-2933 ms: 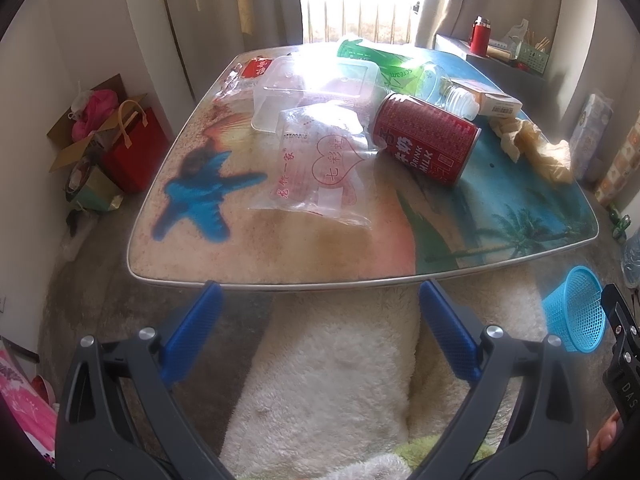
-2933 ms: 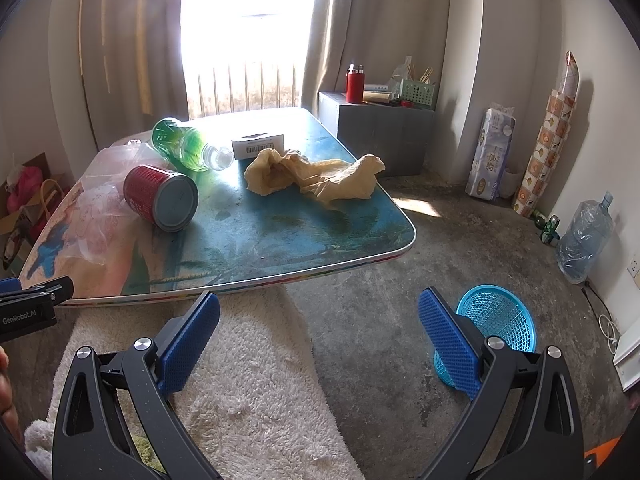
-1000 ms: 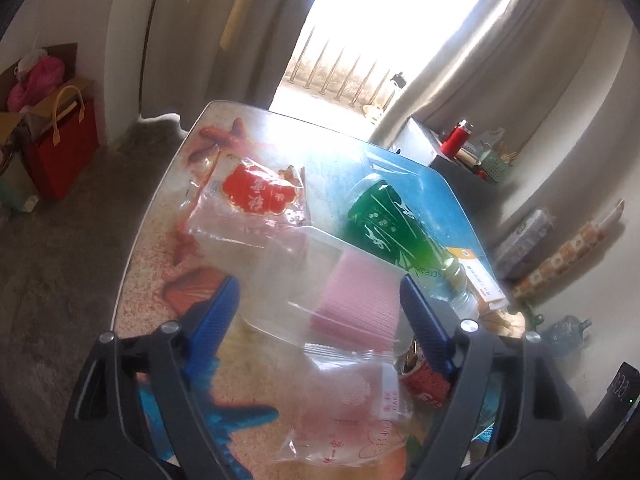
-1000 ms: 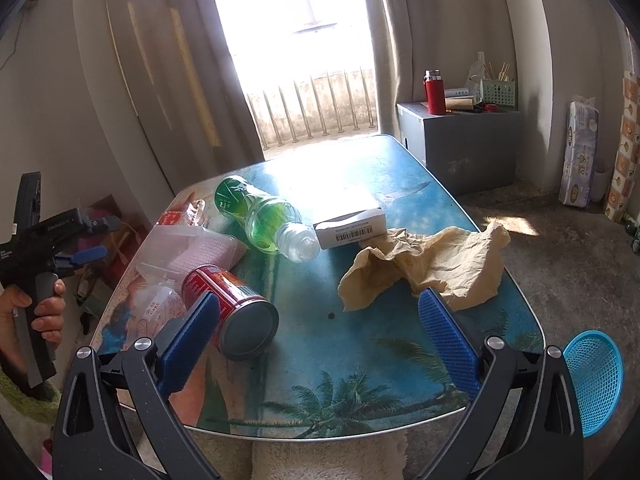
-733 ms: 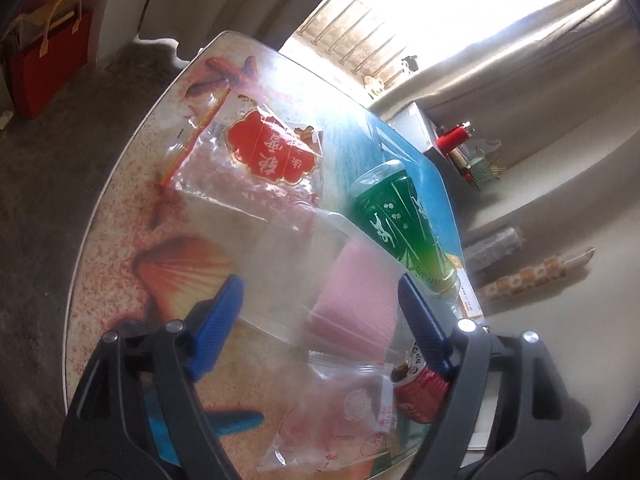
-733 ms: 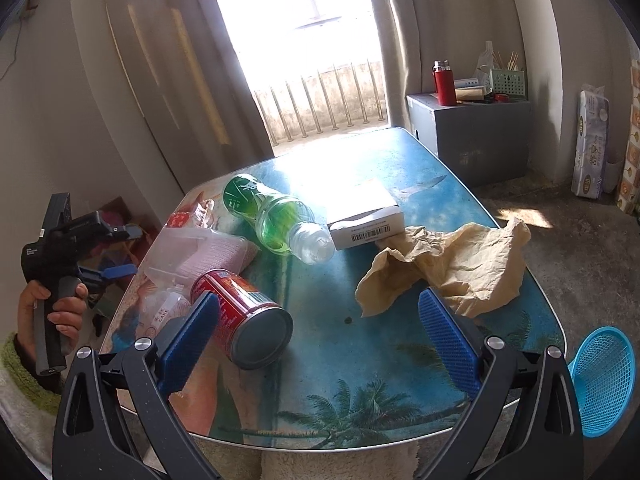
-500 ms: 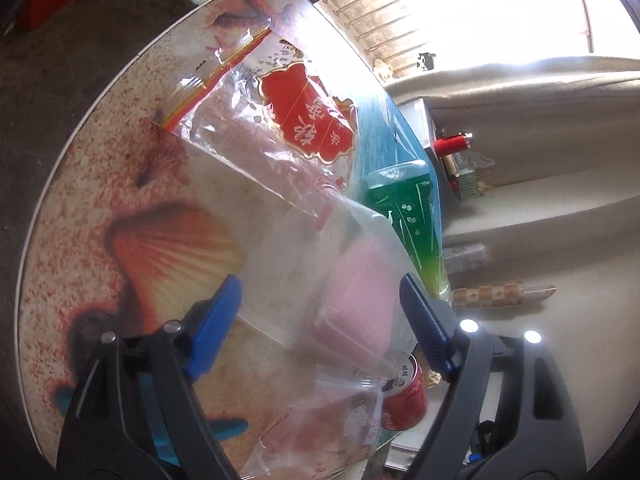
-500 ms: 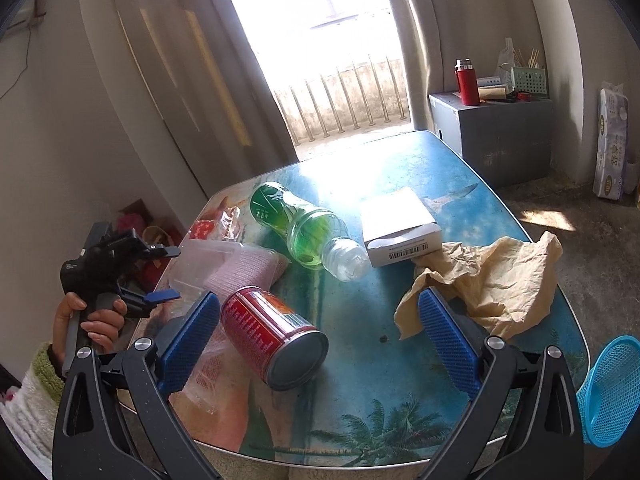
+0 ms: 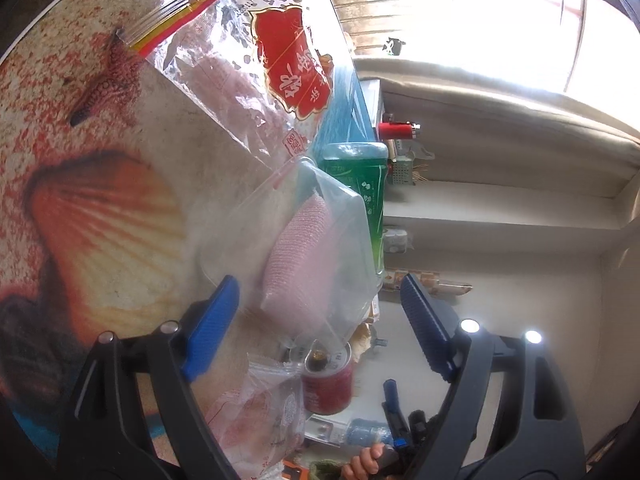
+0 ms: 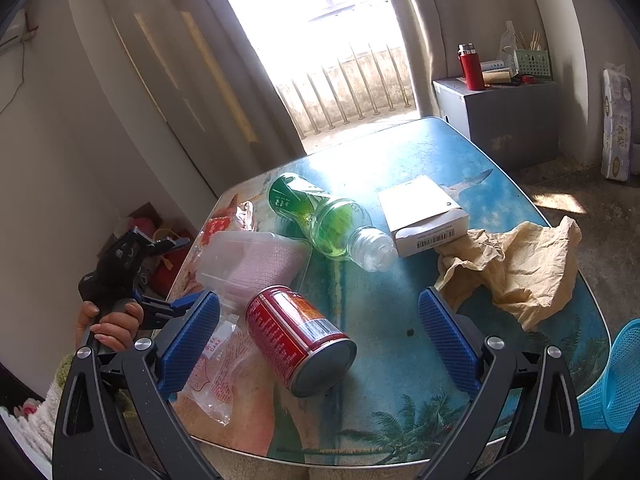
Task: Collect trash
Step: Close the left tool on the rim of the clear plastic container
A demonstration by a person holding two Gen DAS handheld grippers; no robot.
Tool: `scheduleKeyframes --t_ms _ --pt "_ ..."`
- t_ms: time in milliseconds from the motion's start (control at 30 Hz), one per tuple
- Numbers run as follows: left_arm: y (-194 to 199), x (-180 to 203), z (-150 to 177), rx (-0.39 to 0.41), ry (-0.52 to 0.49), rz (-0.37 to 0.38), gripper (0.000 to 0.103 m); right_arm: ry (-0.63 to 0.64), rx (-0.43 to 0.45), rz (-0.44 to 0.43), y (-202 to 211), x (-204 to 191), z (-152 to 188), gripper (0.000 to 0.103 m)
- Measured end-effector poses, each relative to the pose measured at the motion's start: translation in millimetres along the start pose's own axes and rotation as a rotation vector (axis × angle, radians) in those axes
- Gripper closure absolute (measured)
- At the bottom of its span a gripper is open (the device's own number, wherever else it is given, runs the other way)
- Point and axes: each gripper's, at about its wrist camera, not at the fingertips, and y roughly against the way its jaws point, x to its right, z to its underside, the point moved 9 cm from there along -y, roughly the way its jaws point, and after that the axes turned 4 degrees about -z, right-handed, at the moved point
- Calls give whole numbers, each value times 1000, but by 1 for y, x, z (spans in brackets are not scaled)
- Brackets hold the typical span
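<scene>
Beach-print table (image 10: 460,344) seen by bright window, curtains behind. Landmark: red can (image 10: 300,340), lying on side near table's front edge. Clear plastic container (image 10: 248,260) with pink pad lies just behind can; green bottle (image 10: 324,220) behind it, on side. White box (image 10: 424,208) and crumpled brown paper (image 10: 516,268) to can's right. Printed clear bag (image 10: 220,364) left of can. Blue basket (image 10: 612,384) off table, far right. Left gripper (image 9: 320,312) rolled sideways, fingers apart, straddling container, no pad contact seen. Right gripper (image 10: 320,344) fingers apart, nothing held, above can.
</scene>
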Motion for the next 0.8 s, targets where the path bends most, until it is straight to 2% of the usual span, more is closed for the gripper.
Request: scheduleKeyframes --t_ms 167,267,367,433,500,600,700,800 --pt "-3 13 8 10 -17 51 25 -5 -2 -6 2 -3 1 6" --pt "-2 22 12 51 -66 7 25 11 -4 -5 0 -5 -5 6" --pt "1 26 14 105 -124 -113 25 77 -11 -47 -7 -19 -25 6" --pt "4 27 19 131 -175 -206 25 145 -48 -93 -19 -36 -41 6" --pt "5 33 22 171 -220 -276 27 158 -93 -139 -35 -47 -53 6" --pt "15 40 17 262 -298 -367 31 52 -217 -221 -65 -49 -53 6" --pt "25 46 9 340 -384 -469 35 -64 -331 -256 -93 -40 -39 13" --pt "21 53 1 364 -469 -551 42 -154 -403 -259 -119 -31 -27 16"
